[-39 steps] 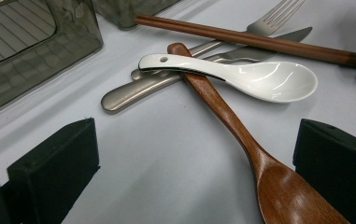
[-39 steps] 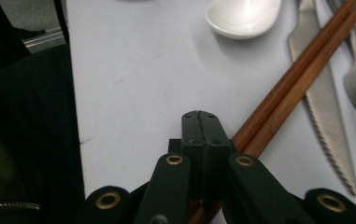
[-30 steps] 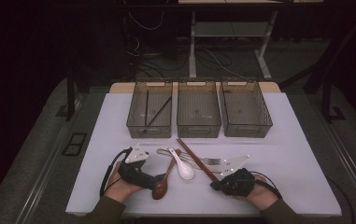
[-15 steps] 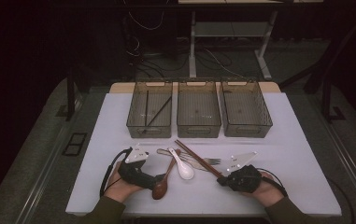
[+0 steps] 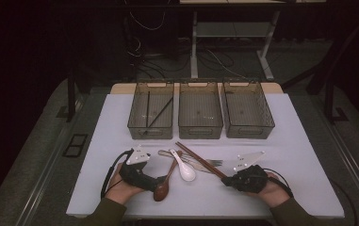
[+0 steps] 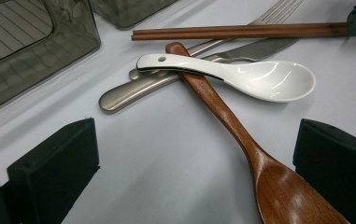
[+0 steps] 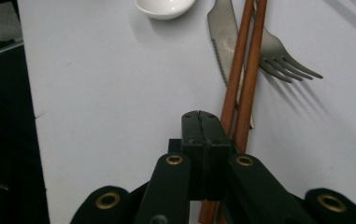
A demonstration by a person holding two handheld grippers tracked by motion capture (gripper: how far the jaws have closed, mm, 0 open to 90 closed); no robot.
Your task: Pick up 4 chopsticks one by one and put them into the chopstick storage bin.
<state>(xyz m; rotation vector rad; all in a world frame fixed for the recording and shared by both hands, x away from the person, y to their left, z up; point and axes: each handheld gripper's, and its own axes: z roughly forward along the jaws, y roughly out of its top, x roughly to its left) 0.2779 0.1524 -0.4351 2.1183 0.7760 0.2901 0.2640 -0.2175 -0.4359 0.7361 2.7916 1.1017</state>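
A pile of cutlery lies at the front of the white table [image 5: 285, 155]: a pair of brown chopsticks [image 5: 200, 160], a white ceramic spoon [image 5: 185, 169], a wooden spoon [image 5: 164, 183], and a steel fork and knife [image 5: 204, 163]. My left gripper [image 5: 160, 180] rests on the table, open, with the wooden spoon's bowl [image 6: 288, 196] lying between its jaws, close to the right one; the left gripper [image 6: 194, 158] holds nothing. My right gripper [image 5: 225, 181] lies at the chopsticks' near end. Its jaws are pressed together, and the right gripper [image 7: 206, 133] has the chopsticks [image 7: 243, 79] running just beside and under it.
Three see-through grey bins stand in a row at the back: the left bin [image 5: 150, 133] holds two dark sticks, the middle bin [image 5: 199, 133] and the right bin [image 5: 248, 133] look bare. A bin corner [image 6: 35, 42] sits near the left gripper. Open table lies right of the cutlery.
My right hand has shifted a little to the right, so more of the chopsticks shows. The left hand and the cutlery have stayed put.
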